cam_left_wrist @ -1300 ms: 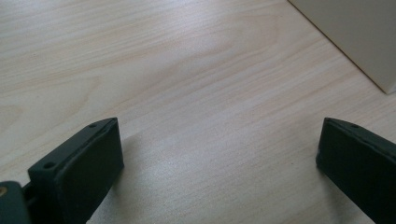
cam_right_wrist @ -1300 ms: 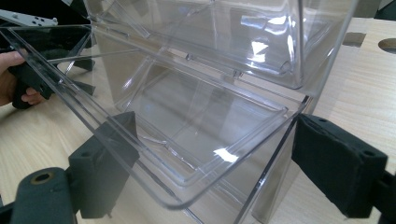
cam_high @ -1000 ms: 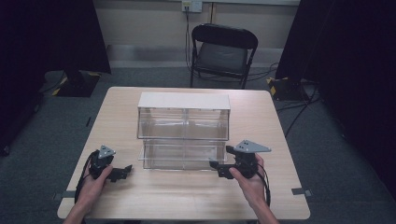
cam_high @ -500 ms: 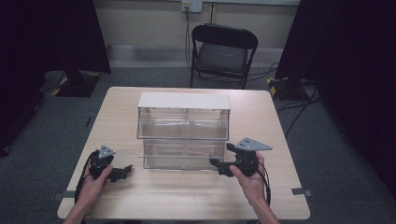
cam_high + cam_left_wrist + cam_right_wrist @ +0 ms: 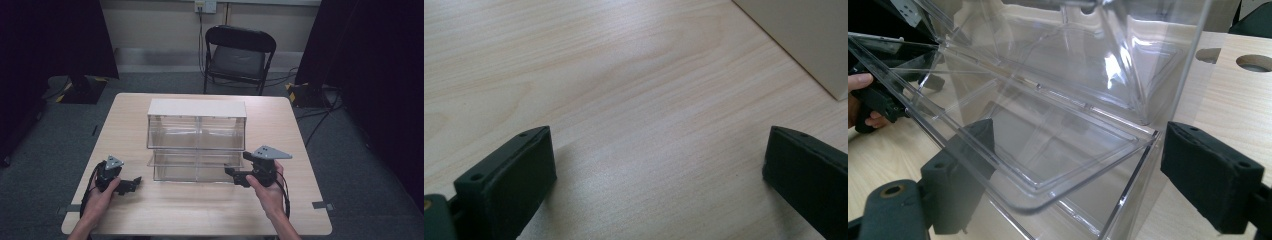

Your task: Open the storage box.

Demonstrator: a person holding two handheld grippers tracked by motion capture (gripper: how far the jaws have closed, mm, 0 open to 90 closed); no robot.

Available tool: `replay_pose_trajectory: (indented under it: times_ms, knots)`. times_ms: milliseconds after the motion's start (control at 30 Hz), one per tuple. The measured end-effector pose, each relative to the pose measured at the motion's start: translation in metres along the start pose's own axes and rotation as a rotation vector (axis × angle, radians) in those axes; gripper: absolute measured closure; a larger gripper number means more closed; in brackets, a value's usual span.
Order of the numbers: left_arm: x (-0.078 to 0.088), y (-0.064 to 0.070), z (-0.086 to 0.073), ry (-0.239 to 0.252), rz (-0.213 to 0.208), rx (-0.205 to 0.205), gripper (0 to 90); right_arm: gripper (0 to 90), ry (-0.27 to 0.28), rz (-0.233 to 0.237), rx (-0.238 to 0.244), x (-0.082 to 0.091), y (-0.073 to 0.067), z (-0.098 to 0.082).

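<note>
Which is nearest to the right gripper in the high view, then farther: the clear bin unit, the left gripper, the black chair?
1. Clear bin unit, just beside the right gripper, table centre.
2. Left gripper, across the table's near edge.
3. Black chair, beyond the table's far side.

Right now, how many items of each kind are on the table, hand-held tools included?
Clear plastic drawer unit: 1
Hand-held tools: 2, the left tool and the right tool
Total: 3

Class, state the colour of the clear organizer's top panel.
White top panel, clearest in the high view.
</note>
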State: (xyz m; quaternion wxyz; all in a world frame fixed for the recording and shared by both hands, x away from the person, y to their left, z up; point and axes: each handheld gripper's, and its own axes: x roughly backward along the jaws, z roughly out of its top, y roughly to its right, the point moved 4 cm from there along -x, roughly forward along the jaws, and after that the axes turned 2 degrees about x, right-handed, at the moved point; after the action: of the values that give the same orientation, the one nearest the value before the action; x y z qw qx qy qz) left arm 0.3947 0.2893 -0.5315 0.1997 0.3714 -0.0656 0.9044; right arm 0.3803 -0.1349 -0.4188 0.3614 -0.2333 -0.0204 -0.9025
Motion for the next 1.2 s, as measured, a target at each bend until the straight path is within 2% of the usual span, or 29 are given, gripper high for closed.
replay_pose_trajectory:
  times_ms: [333, 1033, 1067, 1100, 1167, 1200]
  knots:
    - [0.0, 0.0, 0.0, 0.0, 0.0, 0.001, 0.0, 13.7, 0.006, -0.01, 0.006, 0.002, 0.003, 0.007]
    - [0.0, 0.0, 0.0, -0.002, -0.001, -0.003, 0.0, 13.6, 0.024, 0.0, 0.003, 0.002, 0.004, 0.015]
    - [0.0, 0.0, 0.0, 0.003, -0.002, 0.007, 0.0, 13.6, 0.025, 0.0, 0.003, 0.002, 0.004, 0.015]
    - [0.0, 0.0, 0.0, -0.001, -0.001, -0.002, 0.0, 13.6, 0.027, 0.002, 0.003, 0.002, 0.004, 0.015]
    - [0.0, 0.001, 0.0, 0.004, -0.002, 0.008, 0.0, 13.6, 0.03, 0.0, 0.005, 0.002, 0.004, 0.017]
    - [0.0, 0.0, 0.0, 0.0, -0.001, -0.001, 0.0, 13.6, 0.033, 0.001, 0.004, 0.002, 0.004, 0.017]
